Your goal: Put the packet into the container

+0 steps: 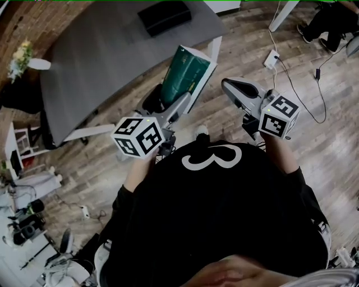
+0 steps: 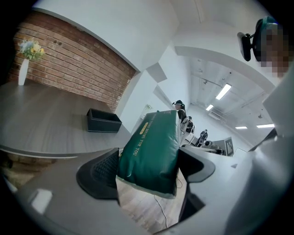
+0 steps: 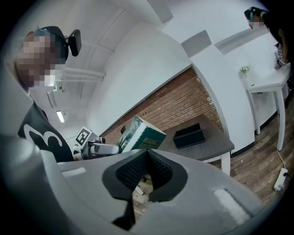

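A green packet (image 1: 188,75) hangs in the air over the wooden floor, near the grey table's (image 1: 112,56) front edge. My left gripper (image 1: 167,103) is shut on the packet's lower end. In the left gripper view the packet (image 2: 151,151) fills the space between the two pads of that gripper (image 2: 149,170). The container, a black open box (image 1: 164,15), sits at the table's far side, also visible as the box (image 2: 104,121) beyond the packet. My right gripper (image 1: 230,87) is held to the right of the packet, shut and empty; its jaws meet at the gripper tip (image 3: 146,160).
A white vase with flowers (image 1: 19,59) stands at the table's left end. A power strip with cables (image 1: 272,59) lies on the floor at the right, near a white table leg. Another person's legs (image 1: 331,22) show at the top right. Equipment clutters the lower left.
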`<state>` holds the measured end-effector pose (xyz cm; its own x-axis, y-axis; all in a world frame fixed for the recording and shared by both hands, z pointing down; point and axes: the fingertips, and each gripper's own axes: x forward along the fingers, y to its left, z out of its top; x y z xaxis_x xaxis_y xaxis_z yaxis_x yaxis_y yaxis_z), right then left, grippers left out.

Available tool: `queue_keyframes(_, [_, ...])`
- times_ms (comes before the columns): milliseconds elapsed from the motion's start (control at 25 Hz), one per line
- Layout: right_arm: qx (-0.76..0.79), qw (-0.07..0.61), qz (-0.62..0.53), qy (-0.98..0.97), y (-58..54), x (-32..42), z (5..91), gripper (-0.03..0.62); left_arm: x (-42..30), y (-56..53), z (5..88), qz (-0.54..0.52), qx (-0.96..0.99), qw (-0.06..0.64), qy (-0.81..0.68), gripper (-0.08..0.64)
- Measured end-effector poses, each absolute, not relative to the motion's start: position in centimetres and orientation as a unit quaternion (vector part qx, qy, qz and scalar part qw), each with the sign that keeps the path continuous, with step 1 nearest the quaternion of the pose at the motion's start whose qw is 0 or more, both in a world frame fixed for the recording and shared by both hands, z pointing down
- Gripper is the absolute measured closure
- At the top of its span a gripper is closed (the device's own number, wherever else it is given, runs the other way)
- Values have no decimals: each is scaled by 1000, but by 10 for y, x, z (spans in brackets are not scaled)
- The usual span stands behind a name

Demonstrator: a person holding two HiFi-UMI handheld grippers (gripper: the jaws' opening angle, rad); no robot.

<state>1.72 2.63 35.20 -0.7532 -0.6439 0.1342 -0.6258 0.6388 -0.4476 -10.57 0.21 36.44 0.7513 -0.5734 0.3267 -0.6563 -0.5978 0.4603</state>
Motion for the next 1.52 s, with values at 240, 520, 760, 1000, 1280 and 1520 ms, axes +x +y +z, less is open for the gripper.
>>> queue_keyframes(240, [-357, 6, -248, 901, -30, -3, 353, 591, -137, -58, 365, 69, 889, 287, -351, 137])
queue_keyframes(520, [-366, -2, -244, 898, -63, -9, 353, 591, -146, -104, 361, 63, 896, 270, -348, 138])
queue_keyframes(760, [-359, 4, -233, 904, -72, -8, 346, 591, -141, -115, 341, 62, 910, 217, -348, 140])
queue_keyframes(1000, [-344, 14, -243, 907, -132, 7, 347, 591, -128, -170, 336, 84, 904, 207, -364, 141])
queue_keyframes(1280, [-326, 23, -246, 912, -192, 21, 340, 591, -116, -227, 328, 102, 903, 184, -375, 141])
queue_keyframes(1520, [-321, 25, -250, 913, -234, 38, 335, 591, -96, -266, 319, 136, 912, 119, -369, 141])
